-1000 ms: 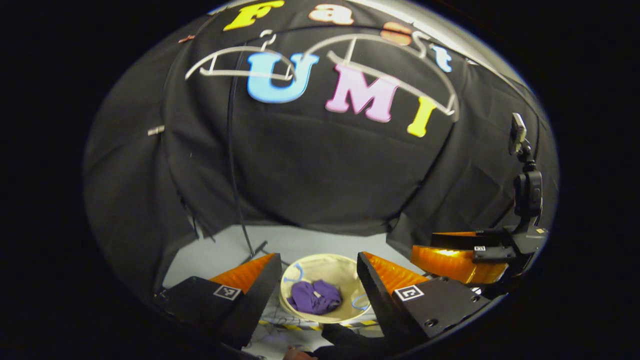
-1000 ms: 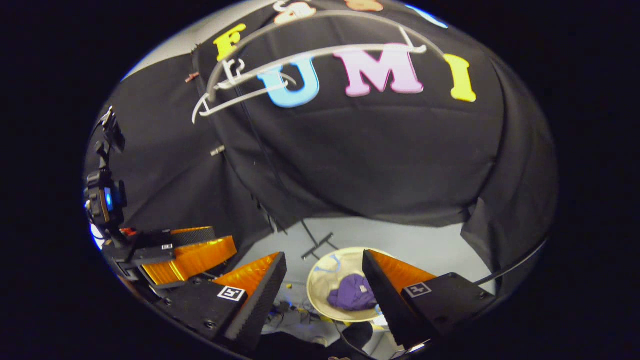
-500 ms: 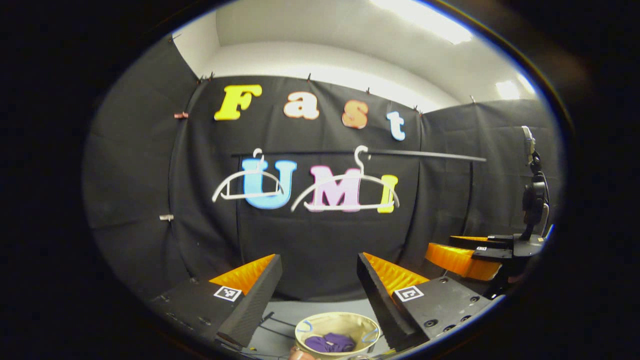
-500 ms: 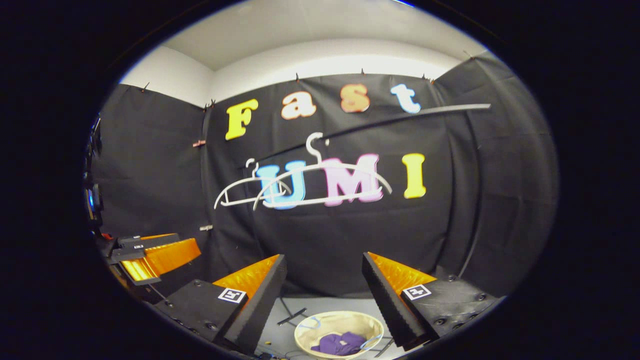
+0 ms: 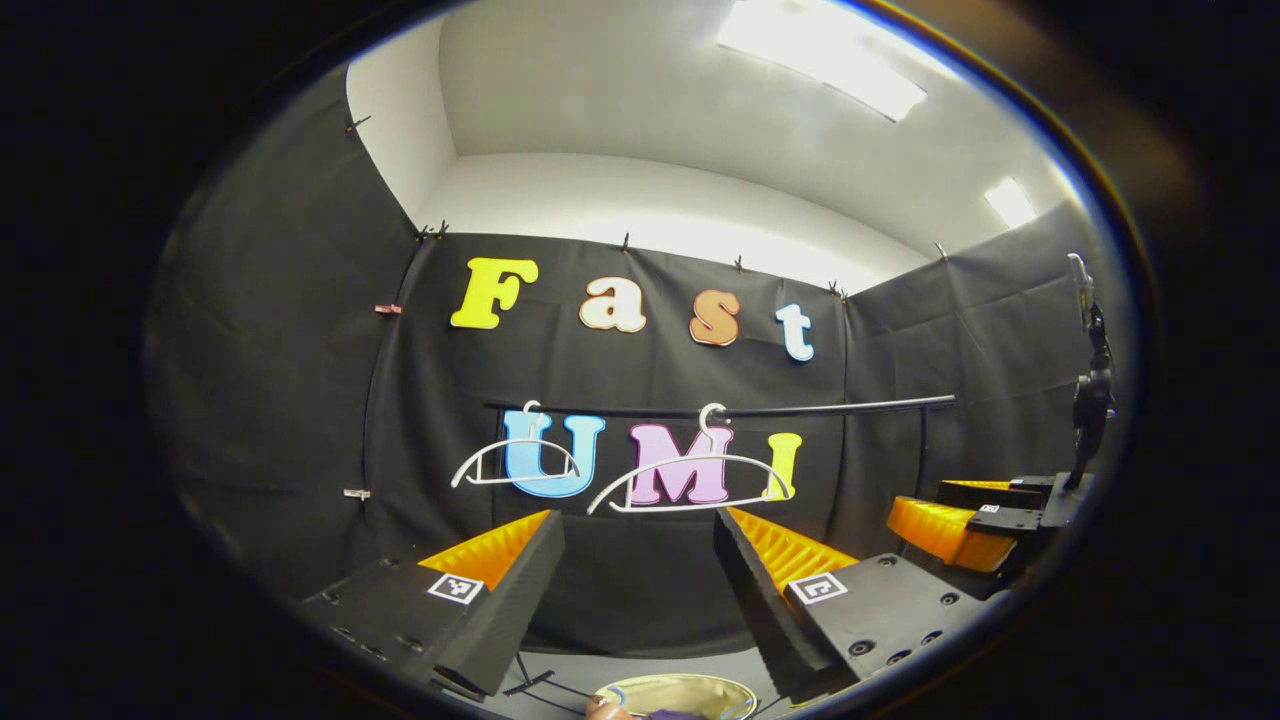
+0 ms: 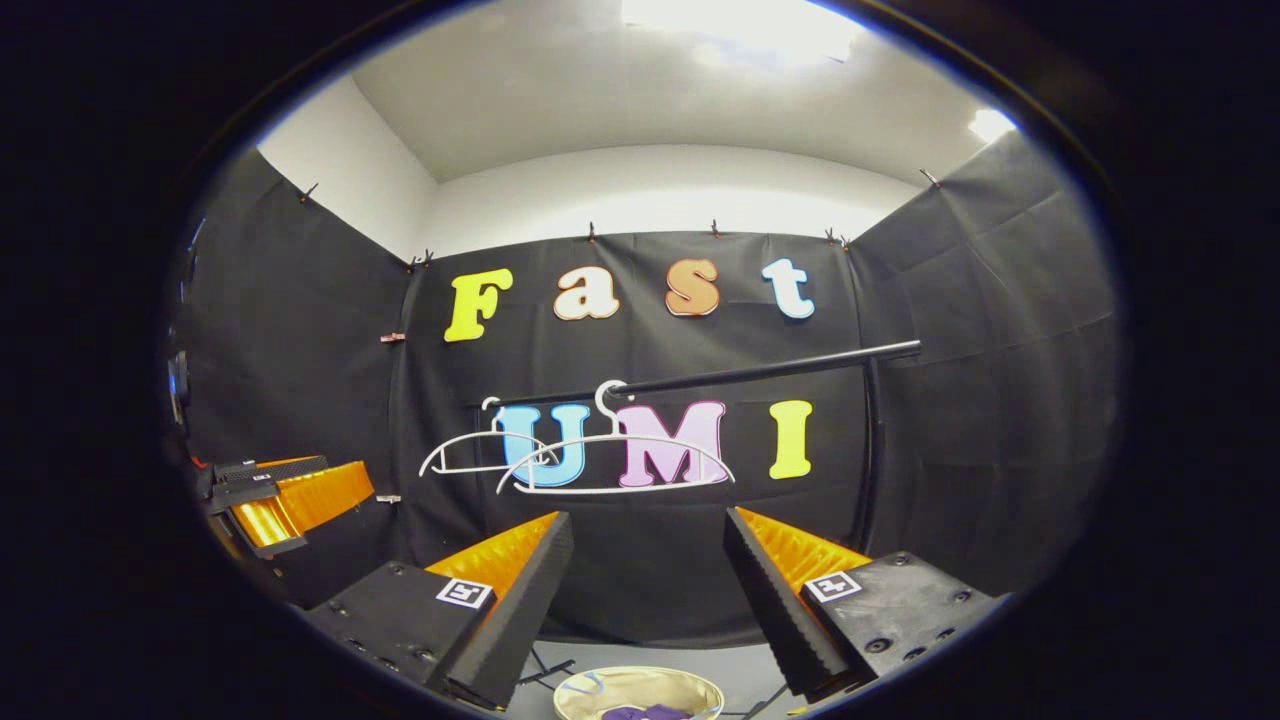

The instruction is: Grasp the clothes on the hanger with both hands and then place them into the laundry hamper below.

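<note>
1. Clothes (image 6: 640, 713) are seen as a purple heap inside the hamper (image 6: 640, 672), at the very bottom edge of the right gripper view; only a sliver of them is shown, so their lie cannot be told.
2. The left tool (image 5: 637, 515) is held released, with a wide gap between its fingers and nothing in it.
3. The right tool (image 6: 648, 515) is likewise spread and empty. It is also seen from the left gripper view, off to the right and at about the same height.
4. Two white hangers are hung on the rail (image 6: 760, 372), both bare: a larger one (image 6: 610, 438) and a smaller one (image 6: 480, 435) to its left. Their long axes are laid along the rail, across both views.
5. The relation that matters: the hamper is placed below and slightly ahead of both tools, roughly on each tool's centre line, while the hangers are set ahead and above the fingertips, well apart from them.
6. Neither tool can be judged clearly nearer to the hamper; both are raised well above it and are pointed at the wall, not down.
7. With no garment left on either hanger, the task is judged to be done, and no further grasp seems to be called for.
</note>
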